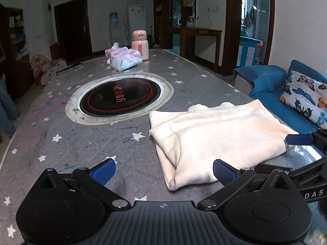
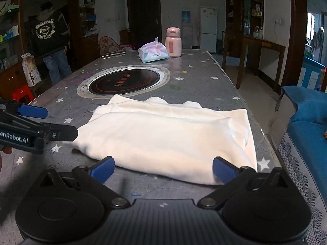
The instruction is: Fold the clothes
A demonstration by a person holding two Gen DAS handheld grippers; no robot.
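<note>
A cream garment [image 1: 216, 136] lies folded into a flat rectangle on the grey star-patterned table [image 1: 85, 143]. It also shows in the right wrist view [image 2: 167, 136]. My left gripper [image 1: 163, 171] is open and empty, just in front of the garment's near left corner. My right gripper [image 2: 163, 169] is open and empty at the garment's near edge, its blue fingertips [image 2: 222, 171] level with the cloth. The right gripper shows at the right edge of the left wrist view [image 1: 300, 139], and the left gripper at the left edge of the right wrist view [image 2: 32, 120].
A round black induction hob [image 1: 120, 97] is set into the table's middle. A tissue pack [image 1: 126, 59] and a pink flask [image 1: 140, 45] stand at the far end. A blue sofa with a butterfly cushion [image 1: 306, 96] is right of the table. A person [image 2: 51, 40] stands at the far left.
</note>
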